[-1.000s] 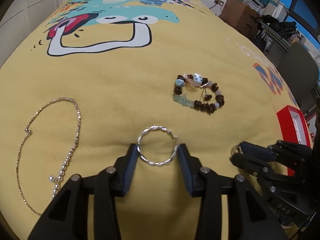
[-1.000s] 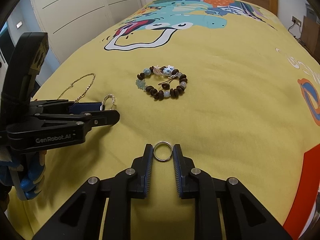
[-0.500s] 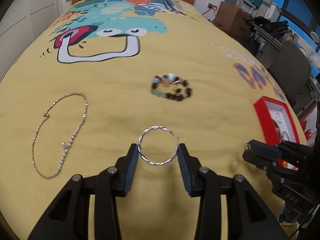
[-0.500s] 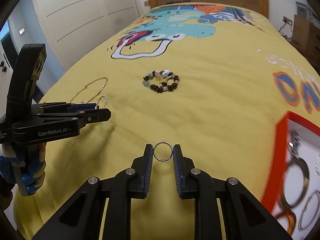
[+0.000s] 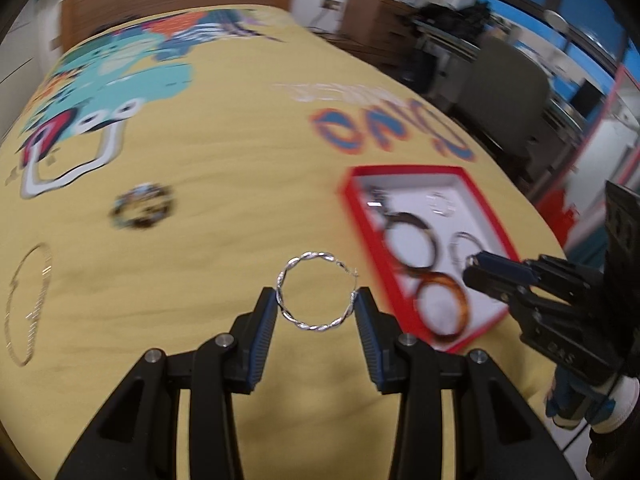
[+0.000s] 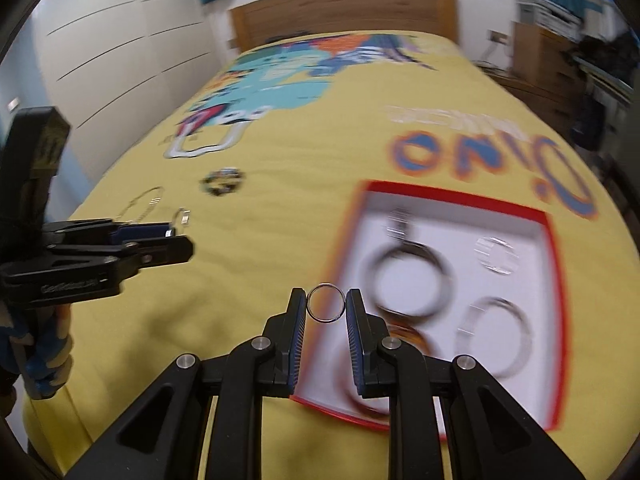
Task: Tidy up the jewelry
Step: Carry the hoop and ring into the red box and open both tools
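Claws each carry 1 ring above the yellow bed.
Left claw [image 5: 316,306] is clamped on a twisted silver hoop [image 5: 316,293]; right claw [image 6: 326,306] pinches a small plain ring [image 6: 326,303] at the near edge of the red tray [image 6: 554,240], where several hoops lie. Beaded bracelet [image 5: 142,210] and chain necklace [image 5: 28,306] rest on the bedspread [image 5: 240,184], well left of the tray.

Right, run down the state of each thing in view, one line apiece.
Left tongs: shut on the twisted silver hoop, held above the bed.
Right tongs: shut on the plain ring, at the near left edge of the box.
Red box: open, several hoops and rings inside.
Beaded bracelet: lying on the yellow bedspread, not boxed.
Chain necklace: lying on the bedspread, not boxed.
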A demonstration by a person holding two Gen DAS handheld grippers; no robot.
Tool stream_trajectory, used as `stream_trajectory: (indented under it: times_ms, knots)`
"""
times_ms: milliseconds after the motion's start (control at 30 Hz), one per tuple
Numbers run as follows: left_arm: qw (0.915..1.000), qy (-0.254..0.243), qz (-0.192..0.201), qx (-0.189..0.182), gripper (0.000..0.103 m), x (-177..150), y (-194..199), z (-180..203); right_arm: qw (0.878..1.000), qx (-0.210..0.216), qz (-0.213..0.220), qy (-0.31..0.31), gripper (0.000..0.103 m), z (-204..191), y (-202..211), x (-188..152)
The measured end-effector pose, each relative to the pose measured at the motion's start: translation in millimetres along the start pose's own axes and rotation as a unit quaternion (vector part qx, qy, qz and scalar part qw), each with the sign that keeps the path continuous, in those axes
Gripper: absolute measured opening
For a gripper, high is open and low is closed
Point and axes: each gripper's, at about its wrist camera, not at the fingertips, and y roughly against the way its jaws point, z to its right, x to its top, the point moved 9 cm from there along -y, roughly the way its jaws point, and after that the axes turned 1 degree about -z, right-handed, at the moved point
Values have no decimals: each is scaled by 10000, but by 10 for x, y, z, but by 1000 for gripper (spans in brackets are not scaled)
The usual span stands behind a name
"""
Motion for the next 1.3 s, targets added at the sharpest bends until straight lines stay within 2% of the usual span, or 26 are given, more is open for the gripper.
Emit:
stream_trajectory:
  times_ms: [167, 367, 667, 1033, 1200, 1300]
  knots:
    - [9985, -482, -166, -201, 38, 173, -352, 646, 9990, -297, -132, -299, 20, 595, -5, -136]
    - [9965, -698, -398, -239, 38, 345, -802, 1029, 9975, -366, -425, -420, 20, 974, -199, -271]
    - [9942, -626, -872, -81, 38, 324, -1325, 1023, 9973, -388, -611, -144, 20, 1095, -416, -315]
    - [9932, -741, -894, 126, 39, 324, -1418, 1016, 9954, -460, -803, 249, 21, 1102, -453, -325]
    - [9931, -707, -924, 170, 39, 322, -1408, 1000, 9956, -515, -757, 202, 35, 1098, -380, -340]
    - [9934, -638, -936, 158, 39, 335, -1364, 979, 9956, -571, -728, 122, 36, 1126, -304, -352]
